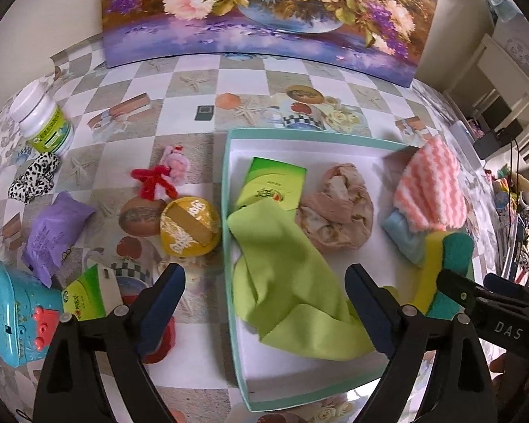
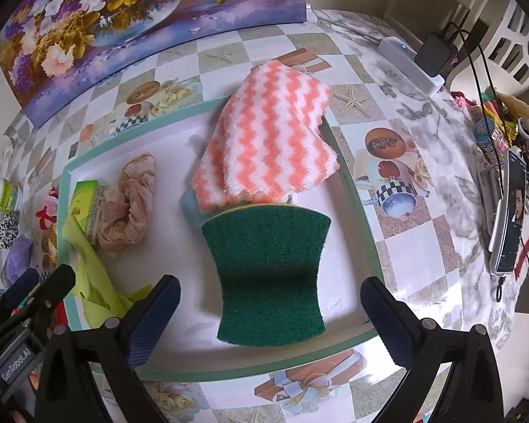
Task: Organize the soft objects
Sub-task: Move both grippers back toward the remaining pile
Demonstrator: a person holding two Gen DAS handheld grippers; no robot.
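Patterned tablecloth (image 1: 194, 81) carries a teal-rimmed box (image 2: 356, 190). Left gripper (image 1: 264, 282) gapes empty above green cloth (image 1: 285, 268). Right gripper (image 2: 269, 299) gapes, straddling the sponge (image 2: 268, 268) untouched.

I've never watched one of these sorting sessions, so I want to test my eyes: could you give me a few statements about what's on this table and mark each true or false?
1. The green scouring sponge lies inside the teal-rimmed box. True.
2. The pink-and-white zigzag cloth lies out on the tablecloth, clear of the box. False: it rests in the box, draped over the far rim.
3. The right hand-held gripper is clamped on the sponge. False: its jaws stand wide open, not touching it.
4. The leopard-print scrunchie is outside the box. True.
5. The lime-green cloth is in the box. True.
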